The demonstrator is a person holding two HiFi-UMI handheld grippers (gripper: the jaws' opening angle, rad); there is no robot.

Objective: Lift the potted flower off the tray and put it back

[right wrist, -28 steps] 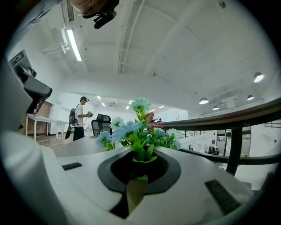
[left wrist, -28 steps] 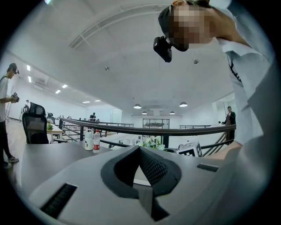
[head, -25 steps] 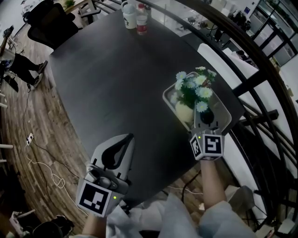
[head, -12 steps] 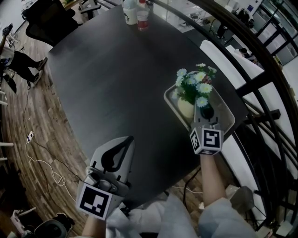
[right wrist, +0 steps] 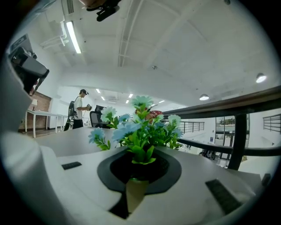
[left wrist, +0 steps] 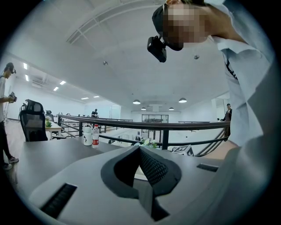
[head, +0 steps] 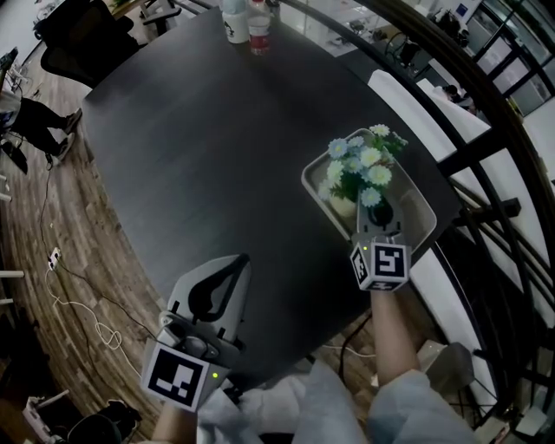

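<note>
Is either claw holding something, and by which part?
The right claw pinches the cream pot of blue and white artificial flowers by its rim; the left claw holds nothing.

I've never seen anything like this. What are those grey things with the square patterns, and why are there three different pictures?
There is no robot here: a person holds tongs in each hand. The head view looks down from a camera on the person's head. The other two views come from cameras riding on the tongs, looking along their jaws. On the dark table are a tray and, at the far end, two bottles. The right tongs are closed on the potted flower at the tray; whether it rests there I cannot tell. The left tongs are closed and empty.
</note>
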